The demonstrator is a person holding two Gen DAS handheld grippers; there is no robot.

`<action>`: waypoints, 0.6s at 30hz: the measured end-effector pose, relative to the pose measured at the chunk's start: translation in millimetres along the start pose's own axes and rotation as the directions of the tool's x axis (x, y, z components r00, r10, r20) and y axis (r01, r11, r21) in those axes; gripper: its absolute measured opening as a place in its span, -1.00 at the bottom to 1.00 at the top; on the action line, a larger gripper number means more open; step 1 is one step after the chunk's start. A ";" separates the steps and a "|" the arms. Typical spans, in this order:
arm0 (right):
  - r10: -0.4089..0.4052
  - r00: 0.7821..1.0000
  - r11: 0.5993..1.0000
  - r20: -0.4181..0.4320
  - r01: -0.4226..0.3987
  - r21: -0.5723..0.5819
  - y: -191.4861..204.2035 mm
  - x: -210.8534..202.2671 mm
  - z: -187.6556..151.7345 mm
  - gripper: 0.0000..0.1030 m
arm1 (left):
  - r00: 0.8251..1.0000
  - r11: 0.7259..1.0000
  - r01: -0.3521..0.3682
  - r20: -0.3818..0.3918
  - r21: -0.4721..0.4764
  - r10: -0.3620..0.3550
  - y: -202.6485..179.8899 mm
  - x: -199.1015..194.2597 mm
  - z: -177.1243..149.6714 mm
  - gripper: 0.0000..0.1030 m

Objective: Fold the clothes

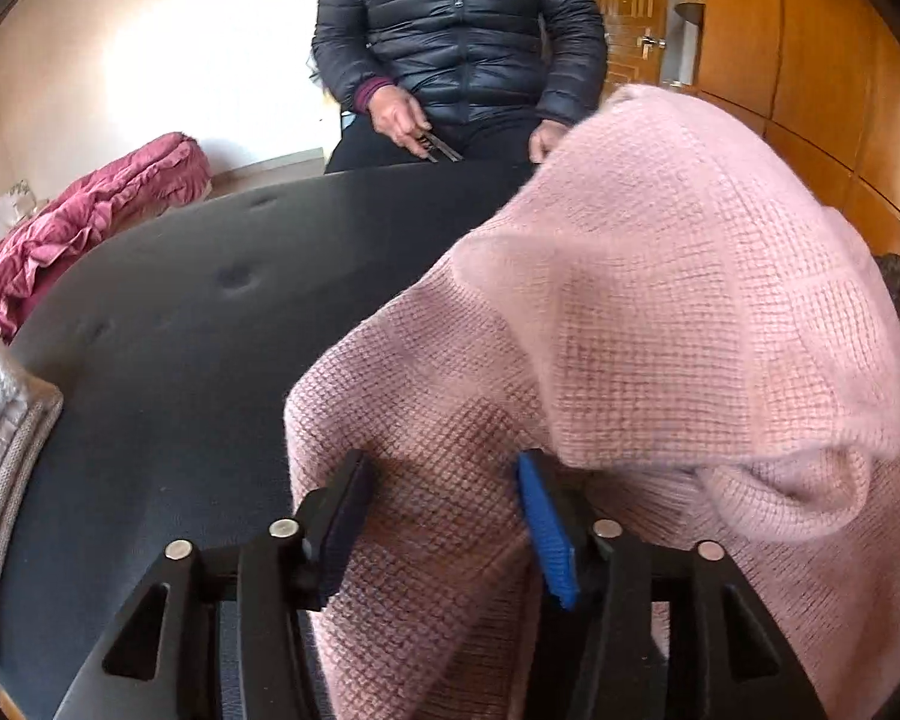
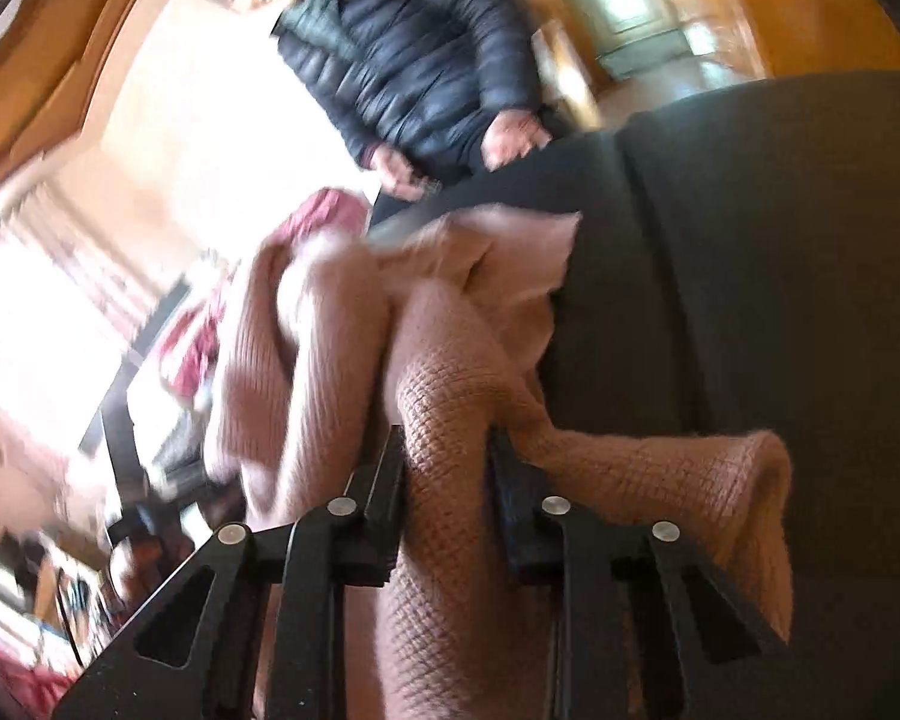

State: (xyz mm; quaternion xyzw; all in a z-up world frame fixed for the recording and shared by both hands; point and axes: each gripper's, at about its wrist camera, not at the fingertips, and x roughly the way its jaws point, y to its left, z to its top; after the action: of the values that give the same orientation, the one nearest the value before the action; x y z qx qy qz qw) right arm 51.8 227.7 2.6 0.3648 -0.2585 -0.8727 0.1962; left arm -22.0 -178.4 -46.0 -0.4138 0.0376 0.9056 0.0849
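Observation:
A pink knitted sweater (image 1: 660, 312) is bunched up over the right side of the dark grey padded surface (image 1: 180, 312). My left gripper (image 1: 444, 504) has sweater fabric between its fingers, which stand fairly wide apart with the blue pad (image 1: 546, 534) against the cloth. In the right wrist view my right gripper (image 2: 447, 456) is shut on a thick fold of the same sweater (image 2: 450, 408), lifted above the dark surface (image 2: 780, 270). That view is tilted and blurred.
A person in a dark puffer jacket (image 1: 456, 30) sits at the far edge, hands near the surface. A crumpled magenta cloth (image 1: 84, 222) lies at the far left. A pale knitted garment (image 1: 0, 420) lies at the left edge. Wooden cabinets (image 1: 810, 60) stand to the right.

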 end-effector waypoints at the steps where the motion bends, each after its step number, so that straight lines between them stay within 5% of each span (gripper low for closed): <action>1: -0.009 0.999 1.000 0.039 0.008 0.018 -3.7 -6.7 4.9 -0.66 | 1.000 1.000 0.000 0.002 -0.010 0.000 2.4 -1.1 -1.4 0.10; 2: -0.021 0.996 0.999 0.084 0.019 0.035 -8.2 -14.3 9.7 -0.86 | 1.000 1.000 0.000 0.005 -0.019 0.000 4.5 -2.2 -2.8 0.12; 4: -0.073 0.983 0.997 0.167 0.065 0.052 -15.6 -31.1 16.1 -0.96 | 1.000 1.000 -0.003 0.002 -0.030 0.003 5.8 -3.5 -4.8 0.15; 8: -0.084 0.977 0.996 0.198 0.081 0.020 -11.4 -42.8 15.5 -0.89 | 0.999 0.999 -0.033 -0.012 -0.019 0.033 -0.9 -2.3 -1.6 0.11; 11: -0.057 0.984 0.992 0.169 0.075 -0.104 14.7 -35.4 1.2 -0.80 | 1.000 1.000 -0.003 -0.013 -0.020 0.003 -11.4 -4.2 1.0 -0.18; 12: -0.052 0.985 0.985 0.165 0.077 -0.154 24.8 -32.1 -3.7 -0.78 | 1.000 1.000 0.010 -0.011 -0.016 -0.010 -11.6 -6.3 4.0 -0.43; 15: -0.008 0.992 0.966 0.130 0.041 -0.254 49.9 -22.5 -15.4 -0.36 | 0.997 0.997 0.073 0.020 -0.035 -0.073 -7.9 -20.5 12.2 -0.91; 17: 0.023 0.994 0.952 0.103 0.010 -0.306 63.8 -16.8 -22.0 0.29 | 0.986 0.985 0.154 0.074 -0.077 -0.149 -1.3 -39.0 16.3 -0.93; 18: 0.038 0.995 0.944 0.089 -0.006 -0.331 70.8 -13.9 -25.3 0.35 | 0.986 0.983 0.138 0.106 -0.122 -0.126 1.2 -46.8 17.9 -0.94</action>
State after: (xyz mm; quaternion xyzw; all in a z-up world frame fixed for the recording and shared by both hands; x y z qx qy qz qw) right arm 90.5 171.4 37.0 0.2825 -0.1218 -0.9176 0.2518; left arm -5.5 -182.9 1.1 -0.3751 -0.0528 0.9177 0.1196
